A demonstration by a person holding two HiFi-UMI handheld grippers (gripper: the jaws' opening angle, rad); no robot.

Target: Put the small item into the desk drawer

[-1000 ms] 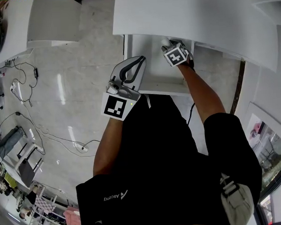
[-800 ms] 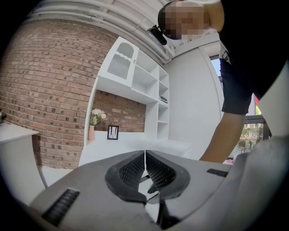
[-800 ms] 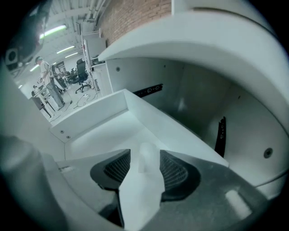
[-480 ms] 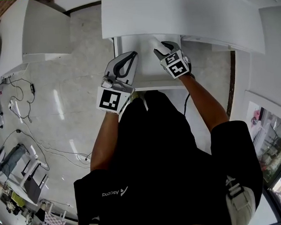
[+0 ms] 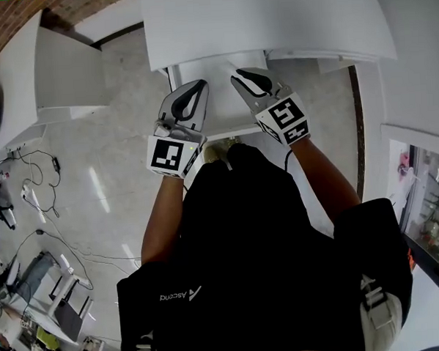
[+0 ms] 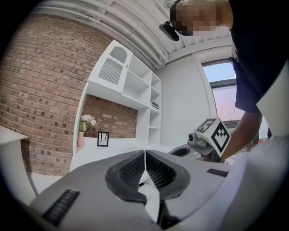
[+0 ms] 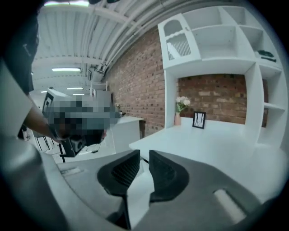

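hovering above the pulled-out drawer (image 5: pixel 220 109) | right claw (image 5: pixel 238 76): jaws have just been closing, now a narrow gap, nothing between | left claw (image 5: pixel 199 85): jaws together, empty | small item: not seen, claws hide much of the drawer floor | risk: a hard shove could bounce it out

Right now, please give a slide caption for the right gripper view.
Right gripper, empty, its jaws just closing to a slit, faces a desk with vase and frame.

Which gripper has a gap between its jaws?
The right gripper: its jaws, which have just been closing, stand slightly apart with nothing between them. The left gripper has its jaws pressed together, also empty.
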